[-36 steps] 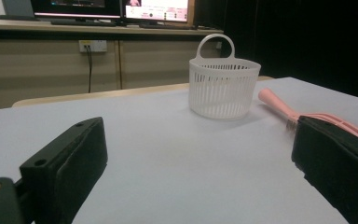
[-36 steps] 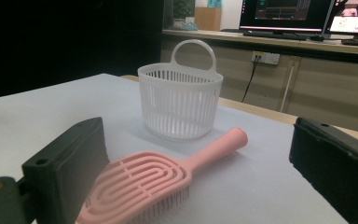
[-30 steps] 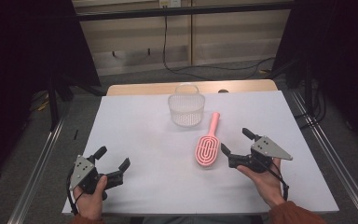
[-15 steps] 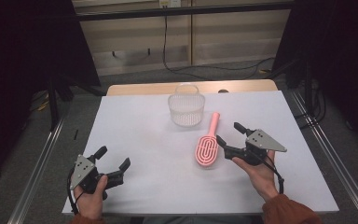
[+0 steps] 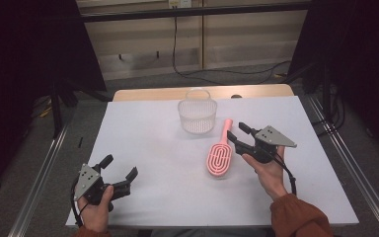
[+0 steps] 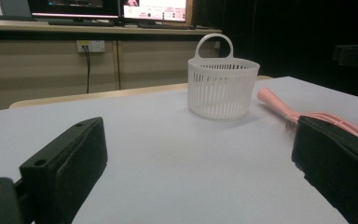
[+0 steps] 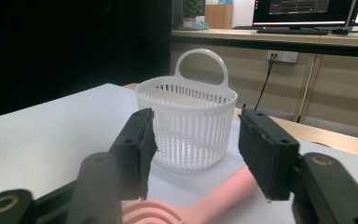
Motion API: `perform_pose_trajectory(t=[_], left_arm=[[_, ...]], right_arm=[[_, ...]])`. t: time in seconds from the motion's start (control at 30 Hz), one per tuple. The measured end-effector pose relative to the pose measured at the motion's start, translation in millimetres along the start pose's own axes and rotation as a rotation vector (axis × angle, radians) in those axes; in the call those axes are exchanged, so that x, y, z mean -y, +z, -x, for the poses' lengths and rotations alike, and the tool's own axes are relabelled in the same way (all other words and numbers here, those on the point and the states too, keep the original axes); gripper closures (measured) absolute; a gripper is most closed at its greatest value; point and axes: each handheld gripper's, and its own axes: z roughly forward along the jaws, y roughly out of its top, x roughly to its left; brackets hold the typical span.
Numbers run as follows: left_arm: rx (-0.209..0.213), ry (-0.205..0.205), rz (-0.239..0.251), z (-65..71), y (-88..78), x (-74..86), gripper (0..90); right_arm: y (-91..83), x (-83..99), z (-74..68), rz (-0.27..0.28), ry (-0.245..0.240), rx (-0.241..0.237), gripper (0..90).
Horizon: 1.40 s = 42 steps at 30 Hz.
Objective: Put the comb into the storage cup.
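- The work in hand looks like picking up the pink hairbrush (image 5: 220, 157), most likely to put it into the white slotted basket (image 5: 197, 114); this is a judgement from how things lie, and the lift has not begun.
- The hairbrush lies flat on the white tabletop (image 5: 153, 148), a little right of centre, its oval head toward 6 o'clock and its handle pointing to about 1 o'clock.
- The handle tip ends just beside the basket's base without clearly touching it.
- The basket stands upright at 12 o'clock of the tabletop, its loop handle up, and as far as the slots show there is nothing in it.
- The right tongs (image 5: 238, 134) hang over the handle at about 3 o'clock of the brush head, pointing toward 10 o'clock.
- Their jaws have just been closing and now stand half shut, with the pink handle low between them in the right gripper view (image 7: 193, 154).
- There the pads (image 7: 145, 154) sit above the handle and press on nothing, so the tongs are released, not yet grasping.
- The left tongs (image 5: 120, 167) rest at 7 o'clock near the tabletop's front edge, jaws spread wide and holding nothing, well apart from the brush.
- Done so far: the right tongs are lined up with the handle.
- Left: lower them, clench on the handle, lift, carry to the basket and let go.
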Motion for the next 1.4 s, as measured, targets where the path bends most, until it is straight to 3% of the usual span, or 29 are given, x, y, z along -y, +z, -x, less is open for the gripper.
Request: perform_pose_trajectory(t=[0.13,0.3,0.57,0.77,0.9,1.07,1.23,1.4], left_arm=[[0.005,-0.003,0.006,0.6,0.4,-0.5,3.4],[0.007,-0.003,0.004,0.2,0.3,-0.3,3.4],[0.005,-0.001,0.002,0.1,0.4,-0.1,3.4],[0.002,0.003,0.004,1.0,0.0,-0.2,3.4],[0.002,0.002,0.002,0.3,-0.2,-0.1,3.4],[0.002,0.001,0.004,0.9,0.1,-0.3,3.4],[0.006,0.000,0.002,0.7,0.5,0.0,3.4],[0.004,-0.001,0.000,0.4,0.6,-0.1,3.4]], right_arm=[[0.3,0.7,0.3,-0.008,-0.014,-0.011,49.2],[0.1,0.8,-1.6,-0.013,-0.017,-0.036,67.5],[2.8,3.9,-0.9,-0.063,-0.020,-0.084,90.0],[4.3,0.6,-5.5,-0.150,-0.019,-0.131,90.0],[8.3,-2.0,-8.6,-0.260,-0.027,-0.160,90.0],[11.9,-3.9,-18.1,-0.353,-0.017,-0.207,90.0],[19.0,-4.9,-31.3,-0.437,0.029,-0.261,90.0],[27.1,-7.8,-37.3,-0.506,0.030,-0.292,90.0]])
